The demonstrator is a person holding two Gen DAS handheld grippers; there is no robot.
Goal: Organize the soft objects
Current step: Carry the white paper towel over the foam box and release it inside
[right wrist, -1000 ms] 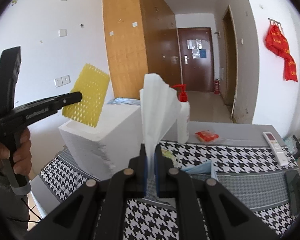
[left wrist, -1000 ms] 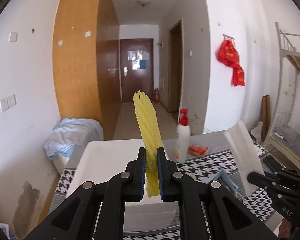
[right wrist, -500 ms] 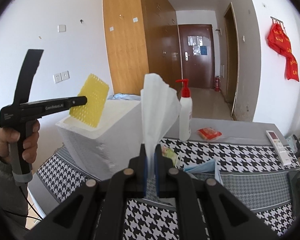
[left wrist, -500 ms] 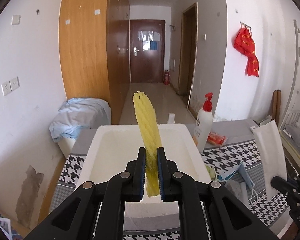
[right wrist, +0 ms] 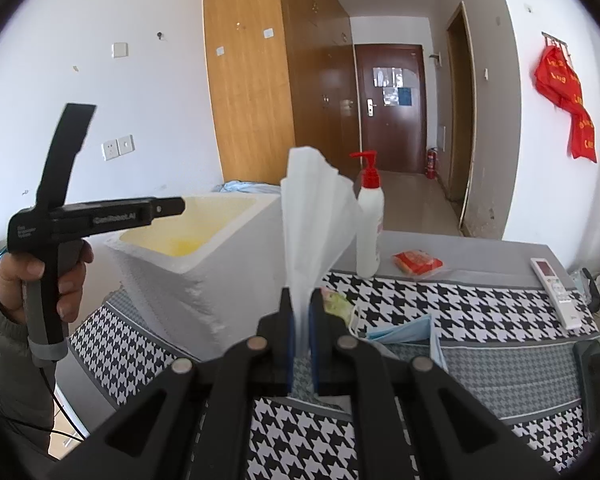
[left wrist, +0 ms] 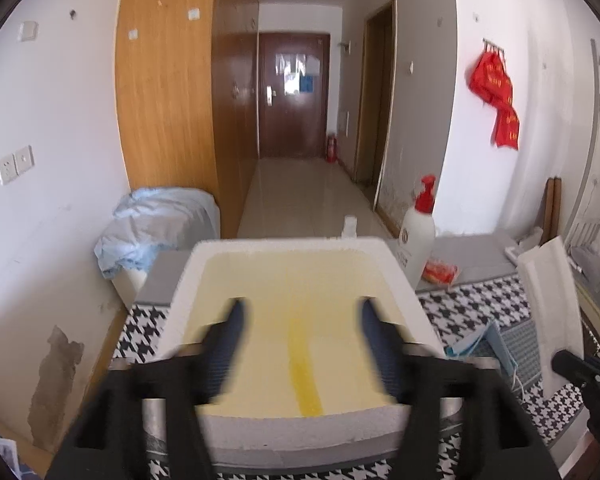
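Foam box (left wrist: pixel 300 428), white, sat on the houndstooth surface (right wrist: pixel 480 304) w/ the left gripper (left wrist: pixel 302 344) poised over its open top. Left fingers (left wrist: pixel 226 344) had just been opening and stood wide apart, nothing btwn them. Yellow foam net (left wrist: pixel 306 376) lay inside the box, blurred in the left wrist view, seen as a yellow streak on the box floor; from the right wrist view only a yellow patch (right wrist: pixel 182 246) showed over the rim. Interior looked yellow-tinted.

Right gripper (right wrist: pixel 300 344) was clenched on a white foam sheet (right wrist: pixel 316 220), which stood upright out of the fingers, off to the right of the box and not touching it. Same sheet (left wrist: pixel 548 304) showed at the right edge of the left wrist view.

Person's left hand (right wrist: pixel 40 280) gripped the left gripper's handle, grey sleeve at the wrist.

Other stuff on the surface: pump bottle (right wrist: pixel 370 224) w/ red top just behind the box's right corner, red packet (right wrist: pixel 418 262) near it, blue face mask (right wrist: pixel 404 330) nearer the right gripper, white remote (right wrist: pixel 556 286) far right. Light blue cloth bundle (left wrist: pixel 156 220) sat beyond the box by the wooden wardrobe.
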